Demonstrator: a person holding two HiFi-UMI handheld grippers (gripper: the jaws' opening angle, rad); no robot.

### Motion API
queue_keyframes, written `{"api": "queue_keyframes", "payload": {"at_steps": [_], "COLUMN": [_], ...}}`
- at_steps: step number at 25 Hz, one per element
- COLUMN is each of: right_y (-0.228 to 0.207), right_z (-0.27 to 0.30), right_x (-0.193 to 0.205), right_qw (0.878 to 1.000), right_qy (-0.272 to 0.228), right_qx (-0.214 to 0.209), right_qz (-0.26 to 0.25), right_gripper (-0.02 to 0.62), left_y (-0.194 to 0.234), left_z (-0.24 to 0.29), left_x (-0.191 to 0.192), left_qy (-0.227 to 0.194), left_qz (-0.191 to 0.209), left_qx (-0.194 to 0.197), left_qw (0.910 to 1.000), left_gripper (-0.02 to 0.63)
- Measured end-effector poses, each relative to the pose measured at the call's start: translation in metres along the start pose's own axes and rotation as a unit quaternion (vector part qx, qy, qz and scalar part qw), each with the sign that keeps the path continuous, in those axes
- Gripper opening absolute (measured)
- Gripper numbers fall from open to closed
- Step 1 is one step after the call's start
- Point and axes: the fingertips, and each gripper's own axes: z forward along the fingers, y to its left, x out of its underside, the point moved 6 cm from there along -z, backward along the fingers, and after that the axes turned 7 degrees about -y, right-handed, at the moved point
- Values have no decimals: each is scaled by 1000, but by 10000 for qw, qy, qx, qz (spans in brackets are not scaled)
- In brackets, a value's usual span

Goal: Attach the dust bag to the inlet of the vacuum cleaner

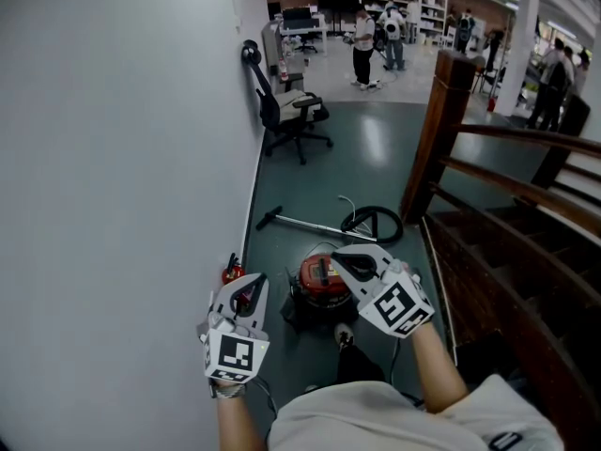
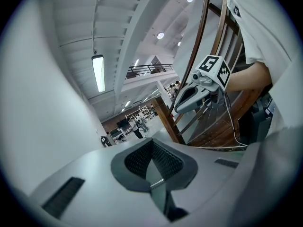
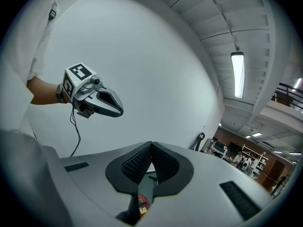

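Both grippers are up in the air in front of the person, and neither has hold of anything. The left gripper (image 2: pixel 152 142) has its jaws closed tip to tip with nothing between them, and it's the same for the right gripper (image 3: pixel 151 145), fully closed and empty. They're side by side but well apart, the left one close to the white wall (image 1: pixel 113 158).

The vacuum cleaner (image 1: pixel 322 278), a red one, sits on the dark floor (image 1: pixel 376 148) below. From the head view it lands right between the two grippers, and neither one is touching it. There's a dark lump (image 1: pixel 293 313) at its near left side, but I honestly can't tell what that is. Just past the vacuum, the metal wand (image 1: pixel 300 224) lies flat with the hose (image 1: pixel 376 224) coiled at its right end.

Further off, an office chair (image 1: pixel 293 116) stands against the wall, and a wooden stair railing (image 1: pixel 441 130) runs along the right.
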Motion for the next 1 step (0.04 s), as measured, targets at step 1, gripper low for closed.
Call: {"api": "queue_keyframes", "payload": {"at_steps": [1], "right_y": [0], "right_z": [0], "right_x": [0], "right_qw": [10000], "right_qy": [5], "right_qx": [-8], "right_qz": [-8], "right_gripper": [28], "left_y": [0], "left_z": [0], "left_x": [-1], "left_qy": [11], "left_qz": [20], "left_qx": [8], "left_qw": [10000], "left_gripper": [2]}}
